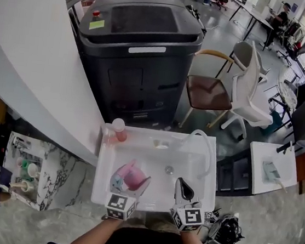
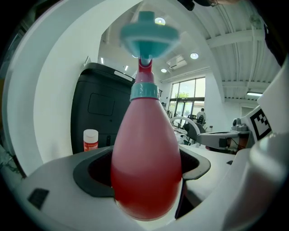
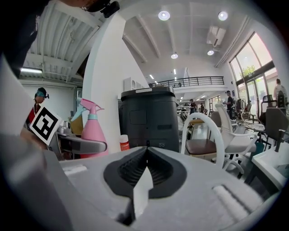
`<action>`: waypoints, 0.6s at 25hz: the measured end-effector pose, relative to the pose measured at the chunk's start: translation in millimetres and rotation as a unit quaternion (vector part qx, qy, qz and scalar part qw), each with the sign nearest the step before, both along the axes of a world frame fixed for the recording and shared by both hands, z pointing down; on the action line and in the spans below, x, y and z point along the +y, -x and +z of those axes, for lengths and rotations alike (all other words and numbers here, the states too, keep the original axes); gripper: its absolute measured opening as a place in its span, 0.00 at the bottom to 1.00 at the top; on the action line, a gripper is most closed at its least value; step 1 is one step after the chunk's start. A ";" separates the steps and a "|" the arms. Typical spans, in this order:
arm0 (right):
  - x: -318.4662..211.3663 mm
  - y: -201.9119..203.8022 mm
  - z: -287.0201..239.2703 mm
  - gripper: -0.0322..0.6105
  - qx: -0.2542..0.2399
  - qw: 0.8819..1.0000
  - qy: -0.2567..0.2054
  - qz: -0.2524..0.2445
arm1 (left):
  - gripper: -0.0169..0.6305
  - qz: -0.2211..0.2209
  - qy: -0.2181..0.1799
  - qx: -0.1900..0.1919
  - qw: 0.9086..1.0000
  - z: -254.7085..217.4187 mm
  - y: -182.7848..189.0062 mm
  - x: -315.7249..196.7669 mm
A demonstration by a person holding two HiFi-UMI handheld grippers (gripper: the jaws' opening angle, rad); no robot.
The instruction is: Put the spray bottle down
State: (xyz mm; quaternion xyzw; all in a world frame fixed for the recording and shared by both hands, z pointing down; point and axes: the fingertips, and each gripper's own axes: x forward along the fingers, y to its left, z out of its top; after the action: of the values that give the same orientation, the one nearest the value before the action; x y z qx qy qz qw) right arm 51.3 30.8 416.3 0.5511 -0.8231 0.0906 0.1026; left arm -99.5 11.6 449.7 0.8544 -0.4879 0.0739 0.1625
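A pink spray bottle [image 1: 129, 175] with a teal trigger head stands upright inside the white sink [image 1: 197, 207]. My left gripper [image 1: 129, 186] is shut on its body. In the left gripper view the spray bottle [image 2: 144, 158] fills the middle between the jaws, its teal head [image 2: 148, 37] at the top. My right gripper [image 1: 183, 191] is shut and holds nothing, over the sink's front right. In the right gripper view the spray bottle [image 3: 93, 131] shows at the left, beside the left gripper's jaw, and the right gripper [image 3: 145, 163] has its pads pressed together.
A small bottle with a white cap [image 1: 119, 129] stands on the sink's back left corner. A curved white faucet [image 1: 203, 137] rises at the back right, the drain [image 1: 169, 170] mid-basin. A black machine [image 1: 137, 45] stands behind the sink, chairs [image 1: 231, 89] to its right.
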 end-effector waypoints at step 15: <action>-90.8 7.0 30.0 0.05 -0.034 0.998 0.015 -0.043 | 0.66 -0.003 -0.035 -0.074 0.997 53.9 -36.0 -128.0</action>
State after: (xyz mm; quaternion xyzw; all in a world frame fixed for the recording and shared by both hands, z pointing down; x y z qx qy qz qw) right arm 44.3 -60.0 446.3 0.5100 -0.8478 0.1171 0.0867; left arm -63.5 -116.4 503.6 0.8503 -0.5036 0.1195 0.0955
